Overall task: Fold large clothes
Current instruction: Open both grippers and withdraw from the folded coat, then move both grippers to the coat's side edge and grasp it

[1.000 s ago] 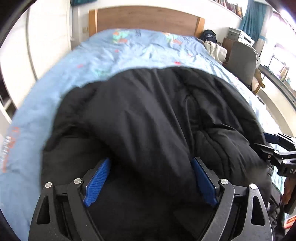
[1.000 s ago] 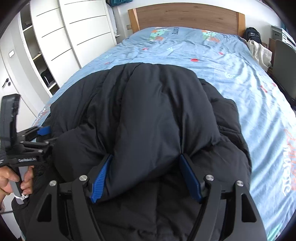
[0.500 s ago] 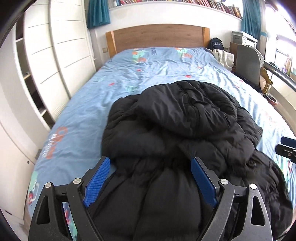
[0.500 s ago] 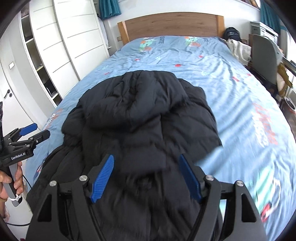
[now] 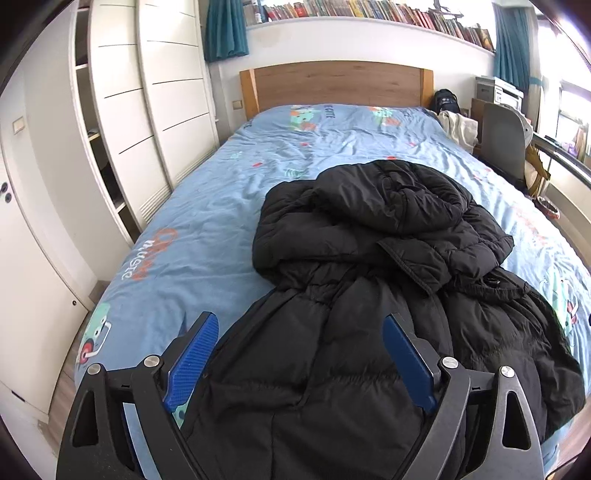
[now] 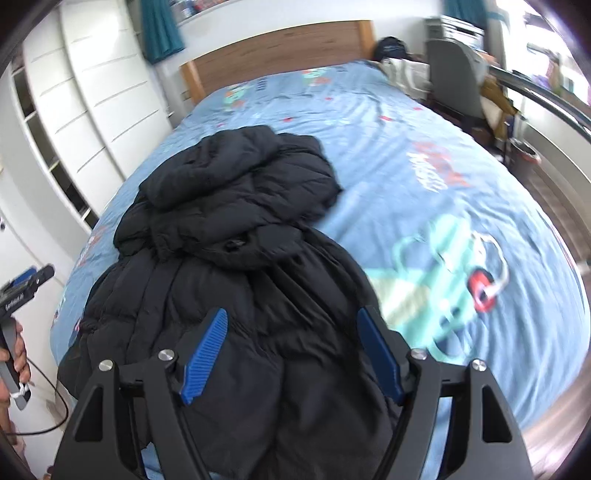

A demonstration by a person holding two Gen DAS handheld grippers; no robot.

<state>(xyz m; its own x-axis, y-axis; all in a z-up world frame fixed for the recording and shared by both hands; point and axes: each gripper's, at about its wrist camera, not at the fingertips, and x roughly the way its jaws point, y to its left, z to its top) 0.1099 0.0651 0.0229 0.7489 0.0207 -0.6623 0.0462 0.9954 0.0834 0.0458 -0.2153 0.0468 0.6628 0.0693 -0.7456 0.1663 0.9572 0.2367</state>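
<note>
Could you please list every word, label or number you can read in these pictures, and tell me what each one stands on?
"BE CUTE": teal letters on the blue duvet near the headboard, only just legible.
Orange and grey lettering on the duvet's left side: upside down, not legible.
White print on the left gripper body, right wrist view: too blurred.
Book spines on the shelf: too small.

Home bedroom (bed [image 5: 229,206], wardrobe [image 5: 122,122])
</note>
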